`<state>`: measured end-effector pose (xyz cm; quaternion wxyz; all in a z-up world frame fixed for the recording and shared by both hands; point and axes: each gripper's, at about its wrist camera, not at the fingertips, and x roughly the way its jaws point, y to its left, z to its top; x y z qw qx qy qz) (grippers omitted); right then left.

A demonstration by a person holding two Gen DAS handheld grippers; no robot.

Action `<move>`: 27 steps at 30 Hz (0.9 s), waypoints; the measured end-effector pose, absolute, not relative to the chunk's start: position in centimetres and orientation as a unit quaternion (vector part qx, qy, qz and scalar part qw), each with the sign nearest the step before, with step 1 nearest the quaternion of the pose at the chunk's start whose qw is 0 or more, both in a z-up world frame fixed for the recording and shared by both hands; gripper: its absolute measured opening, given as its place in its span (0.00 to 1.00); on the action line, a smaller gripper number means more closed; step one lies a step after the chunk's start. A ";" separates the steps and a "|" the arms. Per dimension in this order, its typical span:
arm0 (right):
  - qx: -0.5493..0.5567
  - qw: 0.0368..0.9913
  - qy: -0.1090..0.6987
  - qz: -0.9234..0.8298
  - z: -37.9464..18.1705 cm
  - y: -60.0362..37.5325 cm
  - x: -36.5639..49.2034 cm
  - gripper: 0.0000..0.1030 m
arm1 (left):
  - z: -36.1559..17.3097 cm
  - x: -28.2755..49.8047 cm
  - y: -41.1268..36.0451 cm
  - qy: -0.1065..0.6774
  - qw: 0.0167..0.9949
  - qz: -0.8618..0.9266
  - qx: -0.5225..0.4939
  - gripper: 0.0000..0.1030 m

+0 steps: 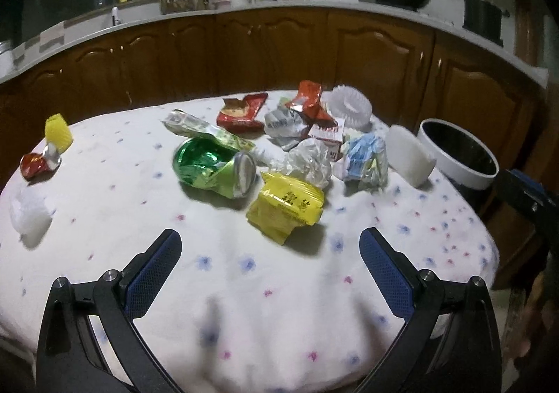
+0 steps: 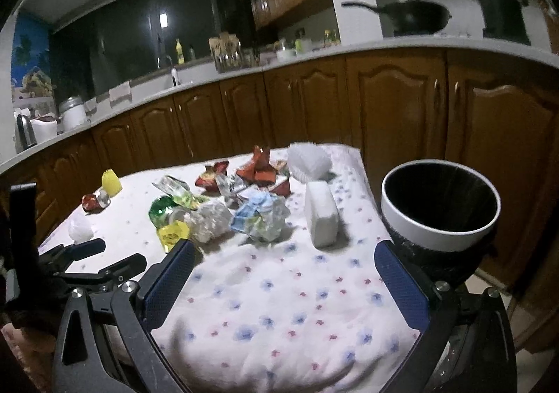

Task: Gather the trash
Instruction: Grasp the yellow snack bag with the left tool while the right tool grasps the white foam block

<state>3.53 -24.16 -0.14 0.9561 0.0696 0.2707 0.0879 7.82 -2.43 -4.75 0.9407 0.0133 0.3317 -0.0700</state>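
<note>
The trash lies heaped on the flowered tablecloth (image 1: 244,288), and the white-rimmed bin (image 2: 436,204) stands just off the cloth's right edge, likely put there so each piece travels only a short way. Closest to the bin on the cloth is a white foam block (image 2: 321,214); next toward the middle come a blue-and-white crumpled wrapper (image 1: 367,158), a crumpled clear plastic wad (image 1: 311,162) and a yellow packet (image 1: 286,207). Further from the bin sit a crushed green can (image 1: 213,165), and a red snack bag (image 1: 241,111).

The yellow packet bears dark printed characters, too blurred to read; no other label is legible.

The left gripper (image 1: 270,269) hovers empty over bare cloth, jaws spread wide. The right gripper (image 2: 284,277), nearer the bin, is likewise spread and holds nothing. Nothing seems collected yet
</note>
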 end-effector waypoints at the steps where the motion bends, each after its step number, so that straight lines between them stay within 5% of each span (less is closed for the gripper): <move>1: 0.073 0.953 0.279 0.088 -0.4 -24.4 4.1 0.96 | -4.9 8.3 -2.6 0.337 0.939 -0.070 0.016 1.00; 6: 0.089 0.938 0.324 0.089 -1.7 -25.5 7.9 0.73 | -5.5 10.5 -2.4 0.360 0.930 -0.077 0.001 0.96; 10: 0.087 0.933 0.338 0.091 -2.6 -25.6 10.5 0.70 | -5.9 12.1 -2.3 0.371 0.925 -0.083 -0.006 0.89; 15: 0.090 0.925 0.357 0.090 -4.2 -25.8 13.5 0.67 | -6.7 13.4 -2.3 0.390 0.915 -0.106 -0.023 0.70; 17: 0.094 0.922 0.365 0.089 -4.8 -25.9 14.3 0.63 | -7.1 13.7 -2.4 0.397 0.911 -0.112 -0.032 0.53; 19: 0.095 0.921 0.367 0.091 -5.0 -26.0 14.8 0.53 | -7.4 13.8 -2.5 0.400 0.907 -0.121 -0.041 0.43; 21: 0.095 0.919 0.373 0.089 -5.3 -26.1 15.3 0.28 | -7.4 13.6 -2.6 0.399 0.908 -0.122 -0.040 0.36; 27: 0.117 0.926 0.349 0.087 -4.5 -27.0 13.7 0.26 | -5.8 12.3 -2.4 0.377 0.915 -0.139 -0.044 0.31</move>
